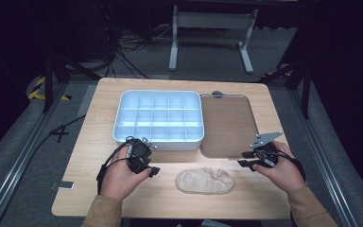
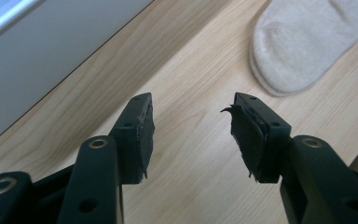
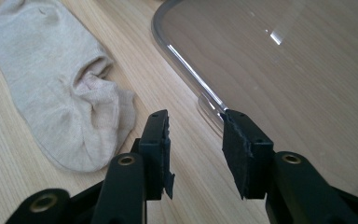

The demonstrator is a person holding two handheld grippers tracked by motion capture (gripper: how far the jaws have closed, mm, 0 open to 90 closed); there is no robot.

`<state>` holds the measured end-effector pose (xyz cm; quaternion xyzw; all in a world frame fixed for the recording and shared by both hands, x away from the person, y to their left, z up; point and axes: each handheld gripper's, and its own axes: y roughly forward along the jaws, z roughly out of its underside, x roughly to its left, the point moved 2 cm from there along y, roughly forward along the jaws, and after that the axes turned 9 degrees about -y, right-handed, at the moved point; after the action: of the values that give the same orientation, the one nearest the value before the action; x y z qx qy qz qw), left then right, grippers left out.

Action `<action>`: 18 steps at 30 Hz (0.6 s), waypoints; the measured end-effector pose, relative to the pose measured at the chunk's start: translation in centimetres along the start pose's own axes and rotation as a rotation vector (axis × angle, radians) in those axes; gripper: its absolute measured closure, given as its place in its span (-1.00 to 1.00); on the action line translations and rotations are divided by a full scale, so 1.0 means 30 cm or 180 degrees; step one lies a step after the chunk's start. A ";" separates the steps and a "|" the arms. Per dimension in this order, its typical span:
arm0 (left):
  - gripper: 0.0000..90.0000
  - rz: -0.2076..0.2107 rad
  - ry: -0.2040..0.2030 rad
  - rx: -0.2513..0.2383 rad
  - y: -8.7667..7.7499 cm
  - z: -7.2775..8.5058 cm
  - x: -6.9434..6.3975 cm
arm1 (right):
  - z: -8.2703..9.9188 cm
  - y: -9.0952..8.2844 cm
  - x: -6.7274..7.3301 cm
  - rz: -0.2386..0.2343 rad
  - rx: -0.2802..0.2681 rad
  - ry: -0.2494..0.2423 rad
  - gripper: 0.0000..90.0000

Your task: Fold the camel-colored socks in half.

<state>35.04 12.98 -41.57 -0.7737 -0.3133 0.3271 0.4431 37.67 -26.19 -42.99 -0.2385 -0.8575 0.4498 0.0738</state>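
Observation:
A beige sock (image 1: 205,181) lies flat on the wooden table (image 1: 170,203) near its front edge, between my two hands. Left of it my left gripper (image 1: 153,171) stands open with nothing between its jaws; in the left gripper view the left gripper (image 2: 191,135) hovers over bare wood and the sock's toe (image 2: 303,42) lies ahead to the right. My right gripper (image 1: 244,159) is open and empty to the right of the sock. In the right gripper view the right gripper (image 3: 195,149) points at the edge of the clear lid (image 3: 279,70), with the sock (image 3: 60,93) at its left.
A white divided organizer box (image 1: 158,119) stands at the table's middle back; its wall (image 2: 42,56) is close to my left gripper. A clear flat lid (image 1: 227,124) lies to its right. Dark floor, cables and a metal stand surround the table.

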 end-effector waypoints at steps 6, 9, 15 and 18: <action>0.17 0.0113 0.0036 -0.0064 -0.003 -0.008 -0.028 | -0.003 -0.003 0.005 -0.0005 -0.0013 -0.0012 0.37; 0.17 0.0118 0.0053 -0.0059 -0.003 -0.010 -0.038 | -0.005 -0.003 0.009 -0.0015 -0.0009 -0.0016 0.36; 0.20 0.0118 0.0171 -0.0132 -0.005 -0.038 -0.077 | 0.004 -0.007 0.013 -0.0007 -0.0005 -0.0021 0.35; 0.20 0.0190 0.0201 -0.0110 0.006 -0.050 -0.109 | 0.010 -0.012 0.014 0.0008 -0.0002 -0.0015 0.35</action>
<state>34.33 9.63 -40.40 -0.8002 -0.2814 0.3101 0.4294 37.05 -26.39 -42.91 -0.2386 -0.8575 0.4502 0.0713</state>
